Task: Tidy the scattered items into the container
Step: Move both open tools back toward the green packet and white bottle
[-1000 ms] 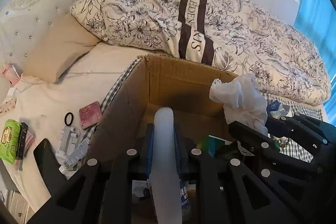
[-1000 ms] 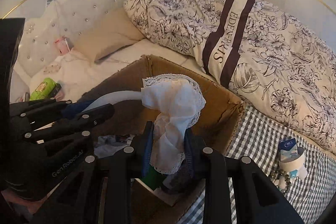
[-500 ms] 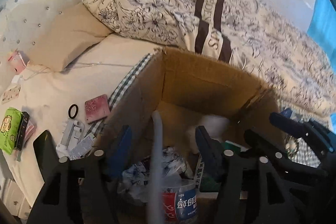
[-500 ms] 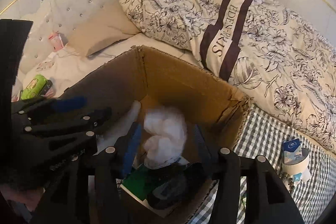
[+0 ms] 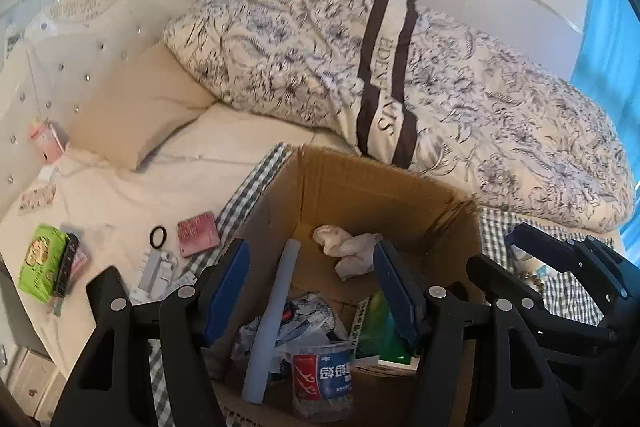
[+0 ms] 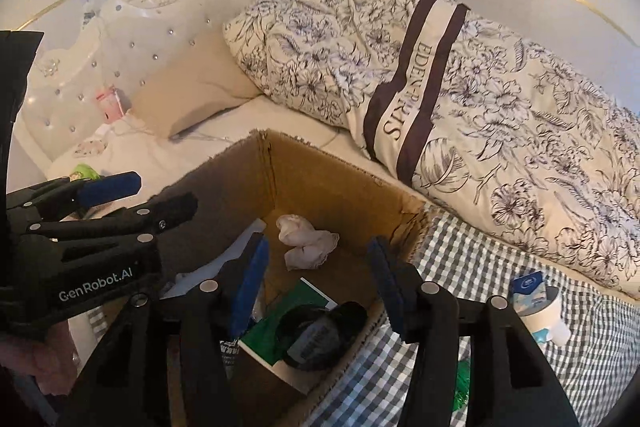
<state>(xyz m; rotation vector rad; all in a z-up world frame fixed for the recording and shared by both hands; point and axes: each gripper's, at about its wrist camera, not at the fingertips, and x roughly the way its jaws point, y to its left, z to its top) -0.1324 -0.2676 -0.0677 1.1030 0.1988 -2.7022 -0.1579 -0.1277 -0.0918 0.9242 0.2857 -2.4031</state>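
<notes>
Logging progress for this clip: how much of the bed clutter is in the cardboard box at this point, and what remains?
Done: the white lace cloth, pale blue tube and cotton-swab jar lie in the cardboard box. In hand: nothing; the left gripper and right gripper are both open above the box. Left: the hair tie, pink card and green packet on the sheet, plus the tape roll on the checked cloth.

Open right hand-held gripper point(image 6: 316, 259) over cardboard box point(image 6: 332, 183), white cloth point(image 6: 306, 239) inside
</notes>
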